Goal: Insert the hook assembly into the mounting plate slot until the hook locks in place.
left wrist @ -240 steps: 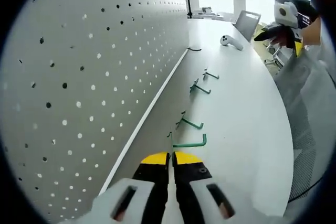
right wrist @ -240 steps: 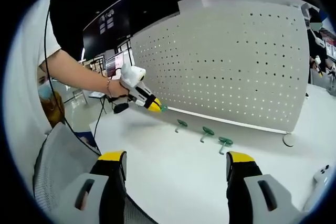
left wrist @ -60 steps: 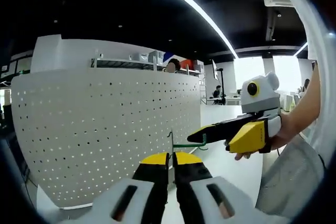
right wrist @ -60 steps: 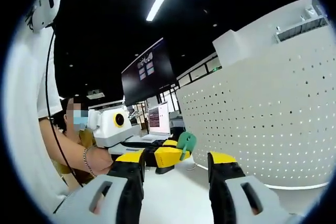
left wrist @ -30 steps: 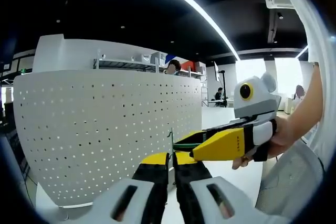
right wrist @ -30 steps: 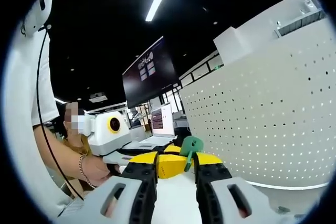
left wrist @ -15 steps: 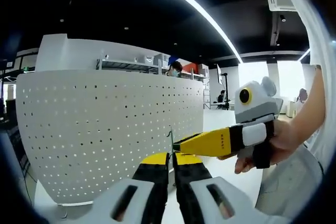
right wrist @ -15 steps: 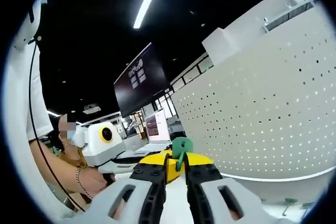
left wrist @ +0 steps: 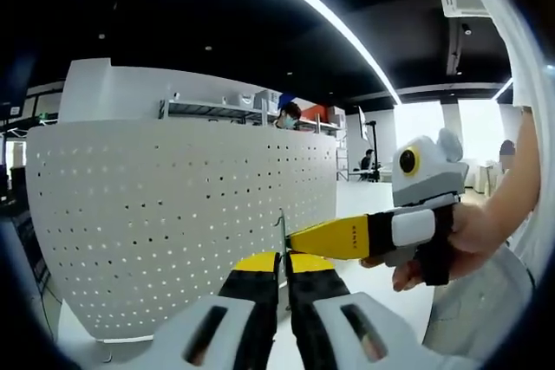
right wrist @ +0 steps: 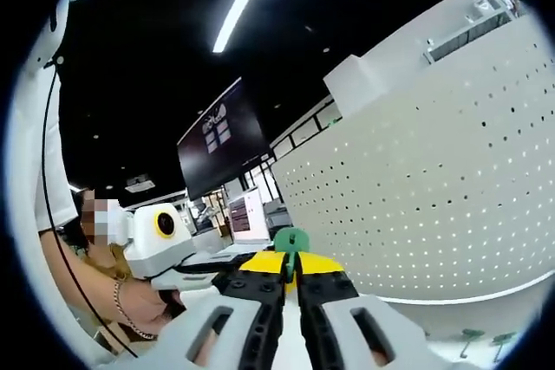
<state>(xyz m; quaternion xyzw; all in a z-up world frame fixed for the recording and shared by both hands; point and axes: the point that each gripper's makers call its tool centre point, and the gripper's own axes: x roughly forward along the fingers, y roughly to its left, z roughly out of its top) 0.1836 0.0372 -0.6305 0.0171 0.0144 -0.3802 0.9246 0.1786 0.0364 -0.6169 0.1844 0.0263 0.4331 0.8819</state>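
A green hook is held up in the air in front of the white perforated mounting plate [left wrist: 165,214]. In the left gripper view my left gripper [left wrist: 283,259] is shut on the hook's thin upright end [left wrist: 282,224]. My right gripper [left wrist: 340,238] reaches in from the right with its yellow jaws pressed together over the hook's green arm. In the right gripper view my right gripper [right wrist: 290,262] is shut on the green hook [right wrist: 291,238], whose rounded end sticks up above the jaws. The left gripper [right wrist: 161,244] shows at the left, in a person's hand. The mounting plate [right wrist: 425,188] curves away on the right.
Two more green hooks [right wrist: 473,334] lie on the white table [right wrist: 520,318] near the plate's foot. A person's hand and forearm [left wrist: 486,231] hold the right gripper. Shelving and a dark wall screen [right wrist: 212,149] stand behind.
Two seconds ago my right gripper stood open around the hook; its jaws have since shut on the green arm. My left gripper has kept its hold, and both views have drifted slightly.
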